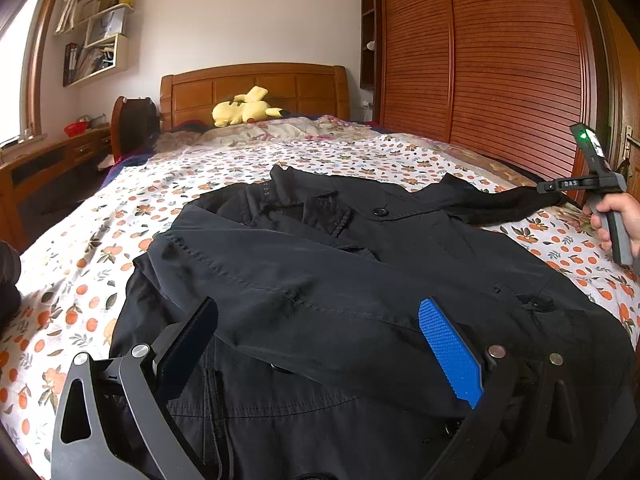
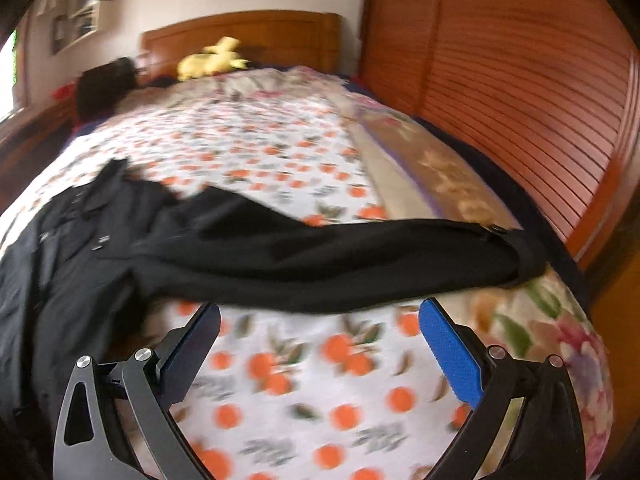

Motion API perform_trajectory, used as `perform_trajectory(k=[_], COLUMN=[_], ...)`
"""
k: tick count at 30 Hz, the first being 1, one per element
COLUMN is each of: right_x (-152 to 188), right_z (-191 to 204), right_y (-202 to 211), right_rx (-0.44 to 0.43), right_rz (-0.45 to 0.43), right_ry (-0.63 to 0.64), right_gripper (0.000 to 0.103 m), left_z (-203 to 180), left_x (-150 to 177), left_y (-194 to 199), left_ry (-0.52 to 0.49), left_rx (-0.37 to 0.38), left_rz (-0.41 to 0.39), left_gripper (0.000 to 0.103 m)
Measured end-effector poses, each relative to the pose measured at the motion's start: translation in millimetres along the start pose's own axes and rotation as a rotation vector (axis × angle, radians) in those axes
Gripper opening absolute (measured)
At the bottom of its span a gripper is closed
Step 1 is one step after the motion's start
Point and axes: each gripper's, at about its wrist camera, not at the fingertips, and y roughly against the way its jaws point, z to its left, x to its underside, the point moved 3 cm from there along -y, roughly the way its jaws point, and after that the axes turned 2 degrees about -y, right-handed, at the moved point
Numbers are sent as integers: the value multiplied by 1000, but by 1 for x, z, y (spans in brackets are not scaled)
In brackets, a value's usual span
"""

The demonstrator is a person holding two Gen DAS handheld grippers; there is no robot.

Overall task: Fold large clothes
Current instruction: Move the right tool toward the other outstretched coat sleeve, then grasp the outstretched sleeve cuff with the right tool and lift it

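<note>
You are mid-fold: the black jacket [image 1: 340,264] lies on the bed [image 1: 120,208], one sleeve [image 2: 320,256] stretched sideways. Your right gripper [image 2: 320,352] gapes empty, seemingly just short of it. Your left gripper [image 1: 320,352] stands wide over the hem. Next, grasp that sleeve and fold it inward.

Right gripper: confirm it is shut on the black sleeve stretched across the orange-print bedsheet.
Not shut. In the right wrist view the right gripper stands wide open with only the bedsheet between its fingers; the black sleeve lies stretched across the sheet just beyond the fingertips, not gripped.
</note>
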Motion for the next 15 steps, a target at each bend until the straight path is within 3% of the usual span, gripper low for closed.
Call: perform_trajectory(k=[6,15], right_x=[-10,-10], right_z=[-61,-113], right_y=[-27,-54], right_rx=[68,91], right_rz=[59,130], right_ry=[-139,-322], right_gripper=[91,83], left_z=[2,1], left_x=[0,1], left_y=[-2,-4], left_ry=[2,3], left_rx=[3,9], left_rz=[9,17], left_gripper=[101,101])
